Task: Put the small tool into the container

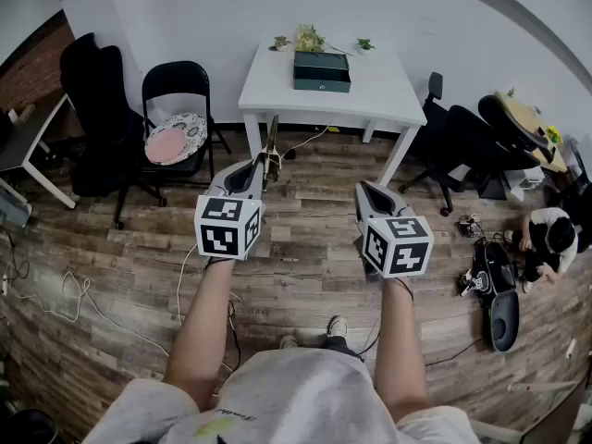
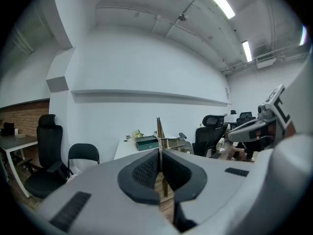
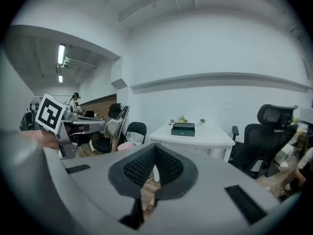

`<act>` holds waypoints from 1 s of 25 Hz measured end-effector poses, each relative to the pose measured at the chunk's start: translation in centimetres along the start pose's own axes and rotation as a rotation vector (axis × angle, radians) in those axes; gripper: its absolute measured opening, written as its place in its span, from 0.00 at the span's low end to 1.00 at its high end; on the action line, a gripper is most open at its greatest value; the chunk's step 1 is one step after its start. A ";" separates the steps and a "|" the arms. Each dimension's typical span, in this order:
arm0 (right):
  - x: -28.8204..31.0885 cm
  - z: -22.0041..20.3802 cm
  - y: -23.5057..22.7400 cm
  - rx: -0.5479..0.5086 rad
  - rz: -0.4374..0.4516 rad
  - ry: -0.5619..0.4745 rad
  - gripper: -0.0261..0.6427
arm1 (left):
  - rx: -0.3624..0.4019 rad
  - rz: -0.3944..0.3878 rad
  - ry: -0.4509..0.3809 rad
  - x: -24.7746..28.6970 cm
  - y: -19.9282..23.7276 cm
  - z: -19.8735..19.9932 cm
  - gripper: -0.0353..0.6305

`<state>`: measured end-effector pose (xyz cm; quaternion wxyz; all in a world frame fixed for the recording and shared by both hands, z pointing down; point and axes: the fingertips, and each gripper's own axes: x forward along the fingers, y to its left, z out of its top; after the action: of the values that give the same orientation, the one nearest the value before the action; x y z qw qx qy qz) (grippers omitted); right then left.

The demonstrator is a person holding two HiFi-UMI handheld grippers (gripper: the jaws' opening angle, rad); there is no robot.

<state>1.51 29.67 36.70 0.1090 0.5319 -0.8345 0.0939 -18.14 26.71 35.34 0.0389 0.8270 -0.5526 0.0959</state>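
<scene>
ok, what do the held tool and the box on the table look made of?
The tool: likely metal, brass-toned, a thin flat blade with a dull sheen. The box: dark green, matte; painted metal or wood, can't tell. It has a small pale knob in front.

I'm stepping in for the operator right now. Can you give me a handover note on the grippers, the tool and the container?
Left gripper: shut on the tool, a thin strip that sticks up past the jaws.
Right gripper: shut, nothing in it.
Container: a dark green box on the white table ahead, across open floor, clear of both grippers.
Done: the tool is in hand.
Left: walk to the table, put the tool into the container, let go. I cannot tell from here whether the container is open.
</scene>
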 end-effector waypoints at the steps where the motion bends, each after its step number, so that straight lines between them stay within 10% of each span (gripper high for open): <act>1: 0.2 0.0 0.0 -0.004 -0.003 0.002 0.05 | 0.000 -0.001 0.001 0.1 0.1 0.0 0.05; 25: 4.9 0.8 -2.4 -0.007 0.019 -0.014 0.05 | 0.023 -0.013 0.021 5.1 0.8 0.1 0.05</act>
<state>1.63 24.22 37.36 0.1043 0.5243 -0.8405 0.0883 -16.97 21.79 36.22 0.0357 0.8299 -0.5457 0.1106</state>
